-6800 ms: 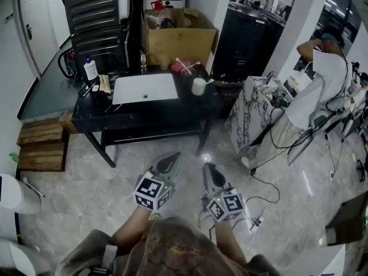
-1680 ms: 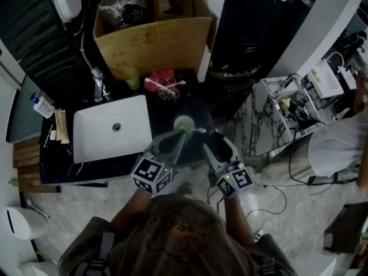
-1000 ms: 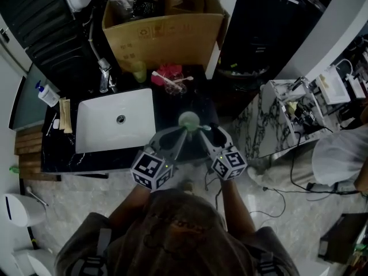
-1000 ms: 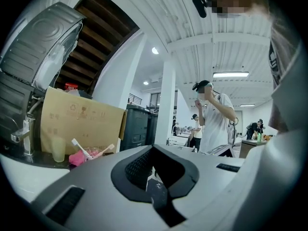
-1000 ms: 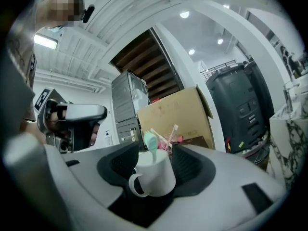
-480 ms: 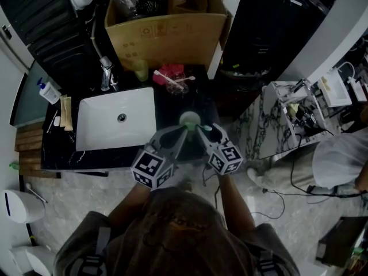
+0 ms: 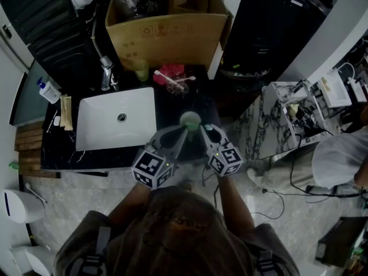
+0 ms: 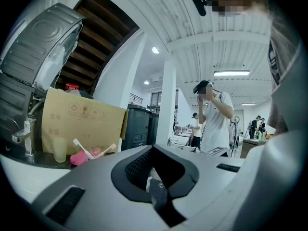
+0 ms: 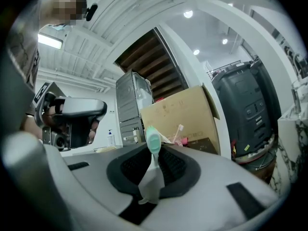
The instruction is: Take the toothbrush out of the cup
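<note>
Right tool (image 7: 205, 130) at cup (image 7: 190, 119), closing on toothbrush (image 9: 153, 148)

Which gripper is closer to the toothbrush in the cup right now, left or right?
Right. The right gripper has its jaws closing on the toothbrush handle; the left gripper appears to pinch the cup at its rim, just left of the brush.

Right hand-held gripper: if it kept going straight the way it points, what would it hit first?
Probably the green cup, just beyond the right hand-held gripper, whose jaws are closing around the toothbrush; height is unclear.
</note>
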A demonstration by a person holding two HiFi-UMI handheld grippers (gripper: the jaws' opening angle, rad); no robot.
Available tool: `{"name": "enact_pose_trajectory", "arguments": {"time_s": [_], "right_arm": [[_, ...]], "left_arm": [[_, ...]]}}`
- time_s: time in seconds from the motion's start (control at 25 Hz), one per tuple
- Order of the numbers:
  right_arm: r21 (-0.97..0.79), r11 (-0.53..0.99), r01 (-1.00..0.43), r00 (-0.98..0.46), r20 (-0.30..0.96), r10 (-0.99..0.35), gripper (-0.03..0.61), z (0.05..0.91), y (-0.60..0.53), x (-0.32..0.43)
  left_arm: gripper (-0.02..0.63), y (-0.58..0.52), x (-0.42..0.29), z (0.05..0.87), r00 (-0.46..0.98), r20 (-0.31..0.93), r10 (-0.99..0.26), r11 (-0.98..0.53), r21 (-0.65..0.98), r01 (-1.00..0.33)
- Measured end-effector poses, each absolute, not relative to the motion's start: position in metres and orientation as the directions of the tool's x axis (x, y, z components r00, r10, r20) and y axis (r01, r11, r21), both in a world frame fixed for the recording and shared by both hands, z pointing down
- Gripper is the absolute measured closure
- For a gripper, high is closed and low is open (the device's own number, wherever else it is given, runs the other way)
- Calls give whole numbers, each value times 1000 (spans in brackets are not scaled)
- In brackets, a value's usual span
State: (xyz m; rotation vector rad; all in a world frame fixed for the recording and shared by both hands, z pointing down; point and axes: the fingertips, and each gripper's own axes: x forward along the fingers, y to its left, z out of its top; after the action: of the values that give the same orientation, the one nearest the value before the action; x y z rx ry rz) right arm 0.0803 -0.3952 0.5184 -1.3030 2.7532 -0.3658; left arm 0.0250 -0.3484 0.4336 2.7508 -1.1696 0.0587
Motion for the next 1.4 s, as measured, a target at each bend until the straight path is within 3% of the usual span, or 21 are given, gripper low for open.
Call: {"name": "enact_pose_trajectory", "arguments": {"time_s": [0.76,1.4], "right_arm": [[-173,629,-758,-633,-38,-773,541,459,-392,77],[-131,491,-861,-485,-78,-871,541,390,-347,106]], "left_arm": [[612,-343,23,434,715,92,-693,-703,134,-699],[612,-332,20,439,746,105,-657,-733,144,-665]]}}
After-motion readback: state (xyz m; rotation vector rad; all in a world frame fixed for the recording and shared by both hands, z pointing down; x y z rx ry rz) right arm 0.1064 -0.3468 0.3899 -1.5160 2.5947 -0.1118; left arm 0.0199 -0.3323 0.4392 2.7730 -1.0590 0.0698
